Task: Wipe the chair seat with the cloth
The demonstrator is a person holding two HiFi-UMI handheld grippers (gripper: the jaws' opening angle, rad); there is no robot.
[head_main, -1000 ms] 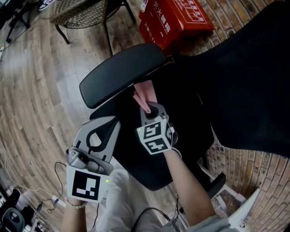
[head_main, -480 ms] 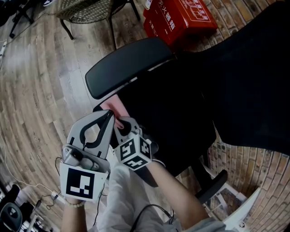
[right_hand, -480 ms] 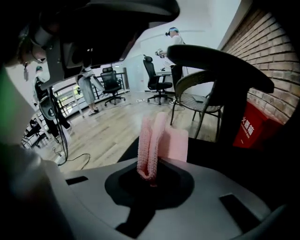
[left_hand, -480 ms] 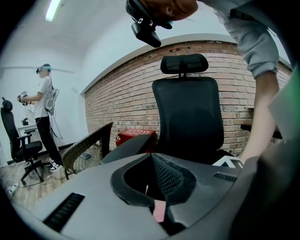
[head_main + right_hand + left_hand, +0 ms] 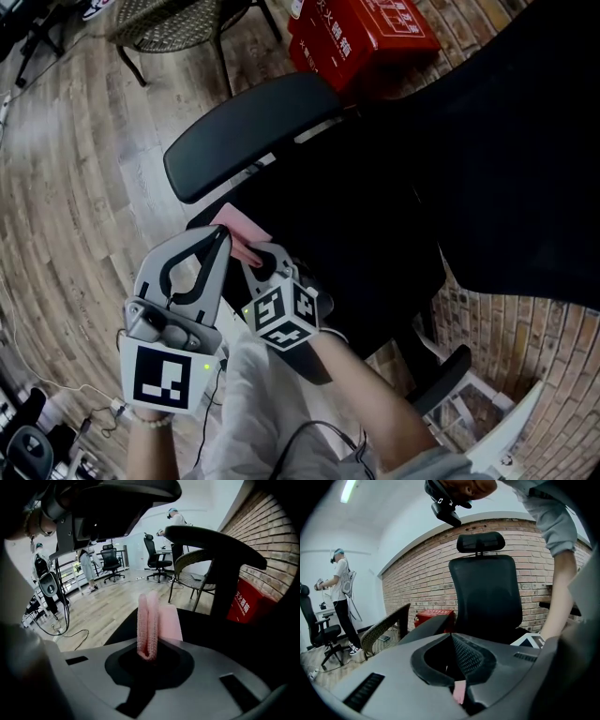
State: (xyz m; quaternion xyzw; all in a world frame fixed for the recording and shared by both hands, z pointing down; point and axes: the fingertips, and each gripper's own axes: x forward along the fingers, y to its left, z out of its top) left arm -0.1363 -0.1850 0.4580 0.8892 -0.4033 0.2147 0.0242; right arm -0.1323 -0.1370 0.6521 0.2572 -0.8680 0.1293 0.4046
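The black office chair seat [image 5: 366, 244] fills the middle of the head view. A folded pink cloth [image 5: 239, 228] lies at the seat's front left edge, under the armrest [image 5: 248, 131]. My right gripper [image 5: 251, 251] is shut on the cloth's near end. In the right gripper view the cloth [image 5: 151, 620] stands folded between the jaws of the right gripper [image 5: 149, 656], its free part resting on the seat [image 5: 211, 639]. My left gripper [image 5: 217, 239] hovers just left of the cloth, its jaws together. In its own view the left gripper [image 5: 454, 653] points at the backrest [image 5: 485, 592].
The tall black backrest [image 5: 506, 159] rises at the right. A red box [image 5: 361, 37] and a wicker chair [image 5: 164, 19] stand on the wooden floor beyond the armrest. Cables [image 5: 56, 403] lie on the floor at lower left. A person [image 5: 342, 597] stands far off.
My right gripper has dragged the cloth from the middle of the seat near the armrest to its front left edge. The left gripper has stayed close beside it.
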